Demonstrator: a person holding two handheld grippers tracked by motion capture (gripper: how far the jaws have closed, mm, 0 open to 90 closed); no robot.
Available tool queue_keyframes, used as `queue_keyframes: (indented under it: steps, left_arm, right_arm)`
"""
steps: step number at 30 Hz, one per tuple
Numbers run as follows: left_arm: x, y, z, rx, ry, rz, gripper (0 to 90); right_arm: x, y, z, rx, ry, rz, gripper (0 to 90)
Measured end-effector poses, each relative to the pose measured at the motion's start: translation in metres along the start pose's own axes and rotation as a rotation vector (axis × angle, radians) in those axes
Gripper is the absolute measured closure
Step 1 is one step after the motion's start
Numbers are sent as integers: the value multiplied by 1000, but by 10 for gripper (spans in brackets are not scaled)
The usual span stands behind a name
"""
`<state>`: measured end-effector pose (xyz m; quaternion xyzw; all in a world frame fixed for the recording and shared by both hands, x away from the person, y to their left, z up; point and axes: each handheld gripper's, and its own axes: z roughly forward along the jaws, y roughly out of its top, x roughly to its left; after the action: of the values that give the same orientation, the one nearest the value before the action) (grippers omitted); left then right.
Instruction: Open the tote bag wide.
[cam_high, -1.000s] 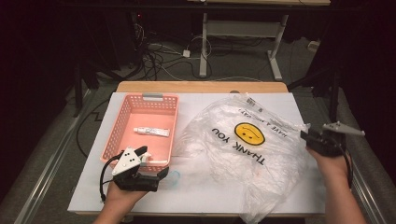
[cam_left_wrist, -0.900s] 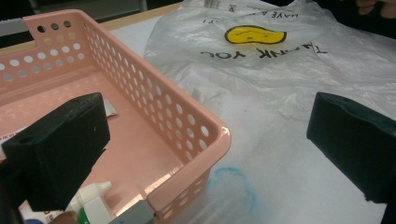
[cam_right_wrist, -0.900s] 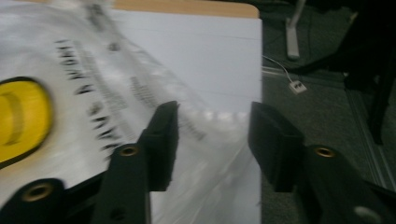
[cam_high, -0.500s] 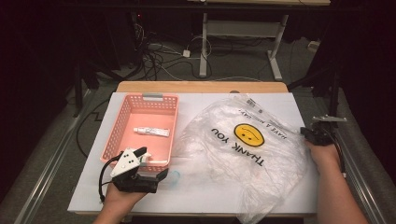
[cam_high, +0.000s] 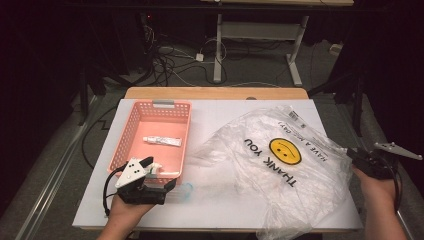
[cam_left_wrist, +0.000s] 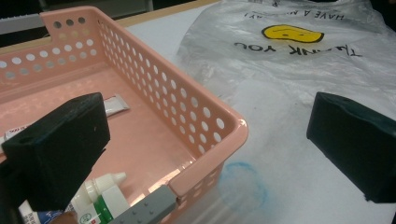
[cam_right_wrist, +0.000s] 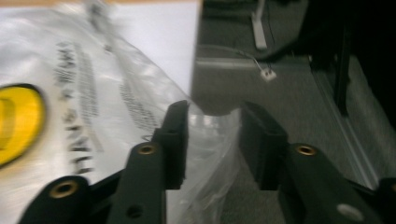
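Clear plastic bag (cam_high: 280, 165) lies between the right tongs' (cam_right_wrist: 212, 135) just-opened jaws, ungripped; left tongs (cam_left_wrist: 205, 154) gape wide over the pink basket's (cam_left_wrist: 205, 121) corner.

The plastic bag (cam_right_wrist: 93, 107) was smeared by blur in the right gripper view; the bottles (cam_left_wrist: 100, 198) were cut off at the left gripper view's bottom edge.
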<state>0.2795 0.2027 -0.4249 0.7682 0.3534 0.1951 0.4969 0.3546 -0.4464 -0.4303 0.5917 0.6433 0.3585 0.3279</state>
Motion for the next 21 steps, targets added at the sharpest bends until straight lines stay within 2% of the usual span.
queue_keyframes:
  steps: [6,8,10,13,16,21]
  left_arm:
    - [2,-1,1,-6,-7,-10,0]
    - [2,-2,2,-4,-8,-14,0]
    - [3,-2,2,-3,-11,-16,0]
    - [3,-3,3,-4,-9,-17,0]
    - [3,-4,3,-5,-9,-21,0]
    - [3,-5,2,-10,-14,-17,0]
  right_arm:
    - [28,22,-44,-99,80,-109,553]
    - [38,24,-52,-113,104,-135,548]
    - [53,22,-56,-113,160,-145,548]
    - [85,12,-53,-89,236,-189,541]
    - [113,-1,-43,-53,300,-211,541]
    - [146,-13,-26,-6,364,-230,525]
